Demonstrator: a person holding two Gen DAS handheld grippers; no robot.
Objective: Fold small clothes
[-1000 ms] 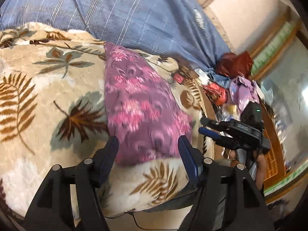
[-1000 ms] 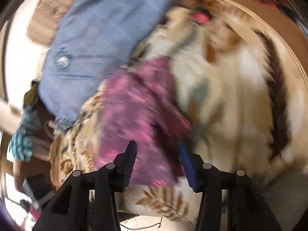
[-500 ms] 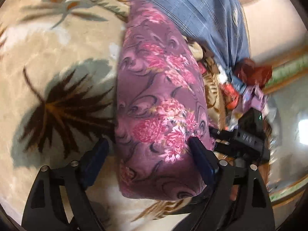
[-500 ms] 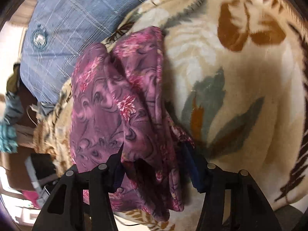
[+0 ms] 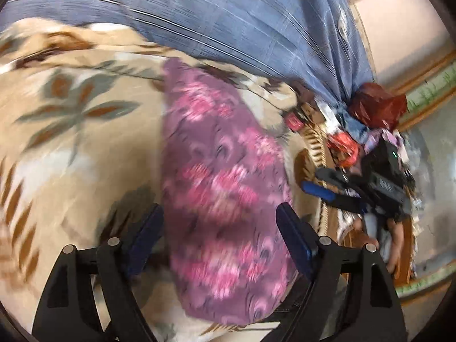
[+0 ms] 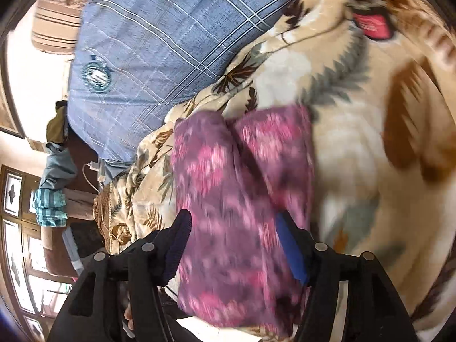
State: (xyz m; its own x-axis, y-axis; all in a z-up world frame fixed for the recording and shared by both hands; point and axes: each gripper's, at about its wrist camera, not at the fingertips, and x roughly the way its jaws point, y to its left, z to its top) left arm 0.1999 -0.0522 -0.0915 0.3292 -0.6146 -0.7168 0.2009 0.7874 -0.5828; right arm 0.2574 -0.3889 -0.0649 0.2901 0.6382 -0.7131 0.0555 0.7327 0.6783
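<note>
A purple garment with pink flowers (image 5: 225,182) lies folded in a long strip on a beige leaf-print blanket (image 5: 71,148). My left gripper (image 5: 219,233) is open, its fingers spread on either side of the garment's near end, not closed on it. My right gripper (image 6: 236,245) is open too, its fingers either side of the same garment (image 6: 236,193) from the other end. The right gripper also shows in the left wrist view (image 5: 322,185), open, off the garment's right edge. Both views are blurred.
A blue checked pillow (image 5: 228,20) lies behind the garment. A heap of red and mixed clothes (image 5: 376,108) sits at the blanket's right end. In the right wrist view, a teal striped cloth (image 6: 48,208) hangs by a wooden door at left.
Both grippers have pulled back and up from the garment, which now looks smaller. The right gripper's jaws, close around a fold before, now stand open and apart from it.
</note>
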